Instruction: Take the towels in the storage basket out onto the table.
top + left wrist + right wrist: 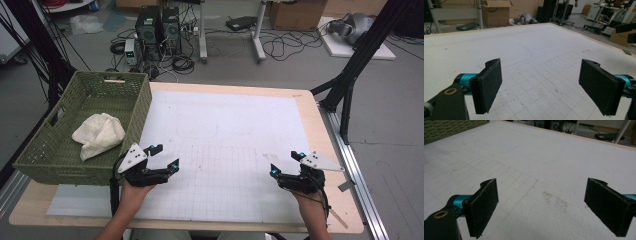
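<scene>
Cloth (98,134) lying crumpled in basket (139,112) at left edge; left gripper (163,156) and right gripper (286,162) hovering, seemingly, near front edge, both spread, gripping nothing.

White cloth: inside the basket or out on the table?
Inside: the white cloth lies crumpled on the floor of the green basket.

cloth (98,134) in basket (42,152), basket on table's (310,120) left edge
</scene>
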